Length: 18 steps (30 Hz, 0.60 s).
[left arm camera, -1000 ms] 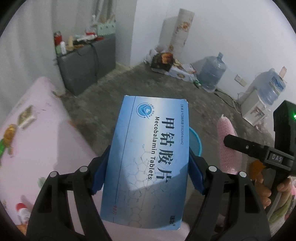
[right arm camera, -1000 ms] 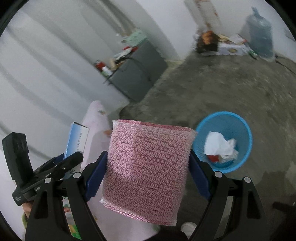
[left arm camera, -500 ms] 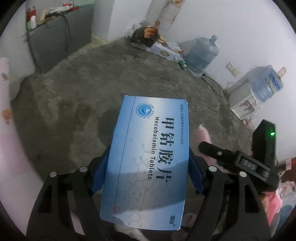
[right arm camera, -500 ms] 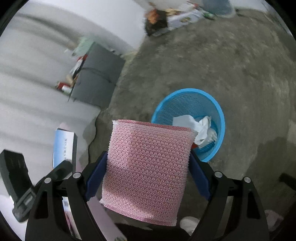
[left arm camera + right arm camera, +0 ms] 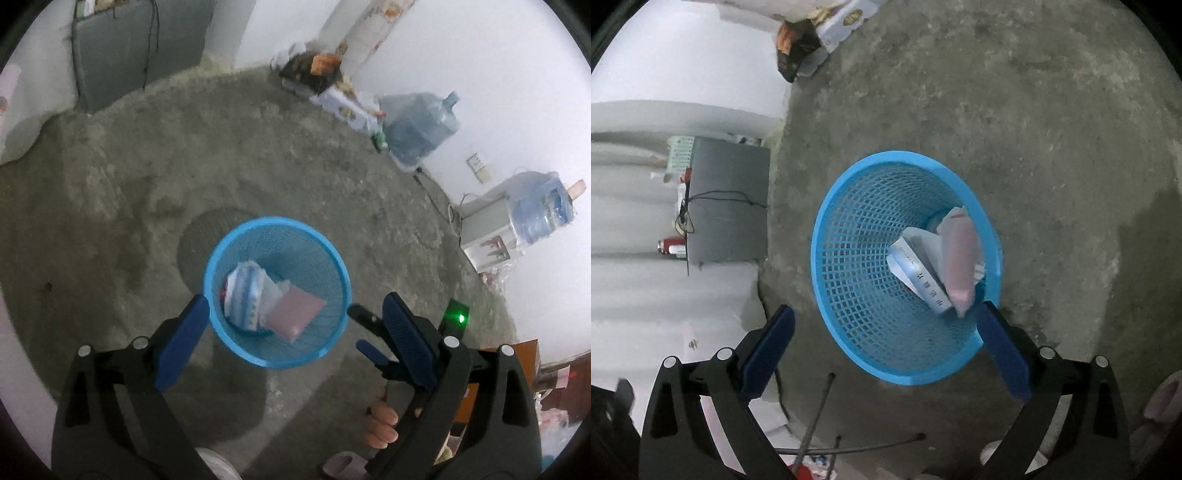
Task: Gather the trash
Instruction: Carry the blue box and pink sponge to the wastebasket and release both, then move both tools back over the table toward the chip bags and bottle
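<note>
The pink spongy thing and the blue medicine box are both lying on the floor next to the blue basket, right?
Not quite. The pink sponge and the medicine box are both lying inside the blue basket, not on the floor beside it. The right wrist view shows them among the other trash.

one blue basket [image 5: 334,258], one pink sponge [image 5: 295,314], one tablet box [image 5: 919,277], two water jugs [image 5: 421,125].

Bright blue openwork basket [image 5: 857,258] on mottled grey concrete floor [image 5: 1052,110]. Inside it: pale pink mesh sponge [image 5: 960,258] and white-and-blue tablet box [image 5: 919,273] with dark lettering. Black tongs, left [image 5: 293,325] and right [image 5: 884,332], carry dark blue pads. Grey cabinet [image 5: 727,206] at nine o'clock; white walls [image 5: 498,74].
</note>
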Available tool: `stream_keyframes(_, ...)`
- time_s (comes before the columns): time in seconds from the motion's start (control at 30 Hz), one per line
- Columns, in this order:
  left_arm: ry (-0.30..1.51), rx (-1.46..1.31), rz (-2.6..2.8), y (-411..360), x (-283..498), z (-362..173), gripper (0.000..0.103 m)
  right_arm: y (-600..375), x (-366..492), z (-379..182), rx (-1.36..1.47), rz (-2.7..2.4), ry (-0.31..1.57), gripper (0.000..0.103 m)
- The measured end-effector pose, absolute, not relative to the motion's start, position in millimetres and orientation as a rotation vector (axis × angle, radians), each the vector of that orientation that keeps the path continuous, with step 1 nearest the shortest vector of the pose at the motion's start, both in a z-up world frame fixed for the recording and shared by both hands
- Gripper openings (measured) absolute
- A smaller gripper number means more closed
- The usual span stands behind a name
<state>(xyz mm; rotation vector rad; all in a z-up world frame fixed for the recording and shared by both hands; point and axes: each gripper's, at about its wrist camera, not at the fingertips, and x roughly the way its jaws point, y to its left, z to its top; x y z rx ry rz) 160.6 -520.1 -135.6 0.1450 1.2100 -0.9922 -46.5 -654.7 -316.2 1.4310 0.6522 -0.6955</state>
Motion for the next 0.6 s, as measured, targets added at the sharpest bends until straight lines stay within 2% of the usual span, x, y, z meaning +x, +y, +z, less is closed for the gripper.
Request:
stream_keyframes(0.13, 1.118, 0.093, -1.014, -491.1, 156.0, -101.7, 0.09, -630.8, -51.3, -283.1, 1.334, -0.7, 0.616, 0.096)
stream_keyframes(0.3, 1.026, 0.044, -1.045, -446.9, 135.0, -50.9, 0.09, -576.1, -49.6, -211.7, 1.105, -0.679, 0.606, 0.096)
stream_keyframes(0.47, 0.902, -0.004, -1.046, -380.9, 107.8, 1.5, 0.091, -511.4, -48.2, -140.2, 0.878, -0.661, 0.589, 0.096)
stream_keyframes(0.6, 0.817, -0.023, -1.032, -319.1, 86.6, 32.1, 0.09, -470.8, -49.5, -103.7, 0.772, -0.657, 0.577, 0.096)
